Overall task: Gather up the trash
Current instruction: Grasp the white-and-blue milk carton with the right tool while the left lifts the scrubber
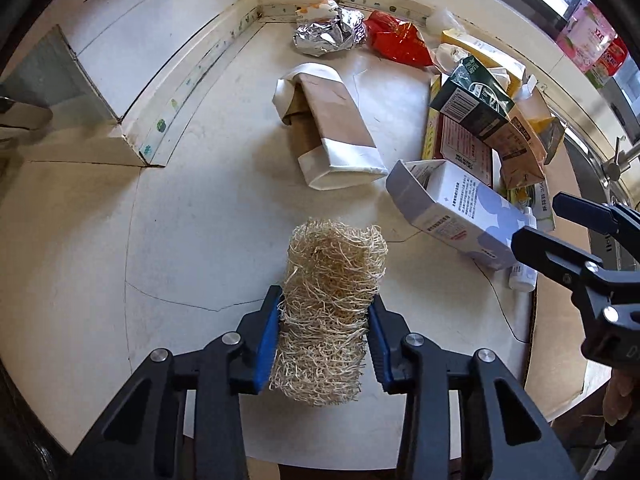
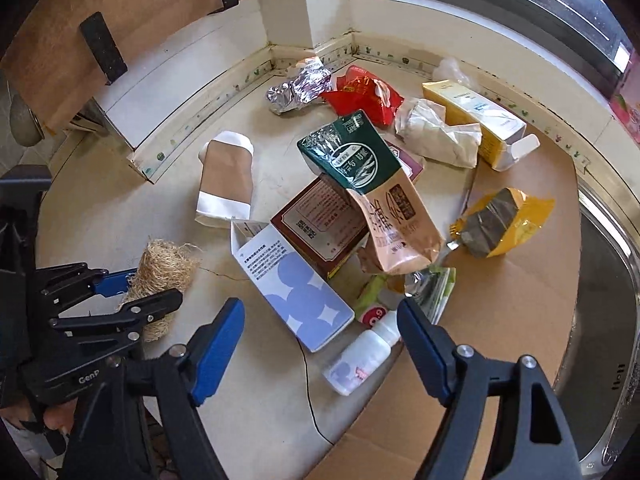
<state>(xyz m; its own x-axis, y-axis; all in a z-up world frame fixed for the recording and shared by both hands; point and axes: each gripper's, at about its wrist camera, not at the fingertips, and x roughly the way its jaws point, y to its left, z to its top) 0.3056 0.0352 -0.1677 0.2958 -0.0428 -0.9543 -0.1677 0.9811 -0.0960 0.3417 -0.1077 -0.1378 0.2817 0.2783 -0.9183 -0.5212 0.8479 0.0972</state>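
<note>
My left gripper is shut on a tan loofah roll, its blue pads pressing both sides; the roll also shows in the right wrist view. My right gripper is open and empty, hovering over a white-and-lilac carton and a small white bottle. The carton shows in the left wrist view just in front of the right gripper. Trash lies on the white counter: a brown-and-white paper bag, crumpled foil, a red wrapper, a green carton.
A yellow box, a crumpled white paper, a yellow pouch and a dark red box lie around. Cardboard covers the counter's right part beside a steel sink. Walls close the back corner.
</note>
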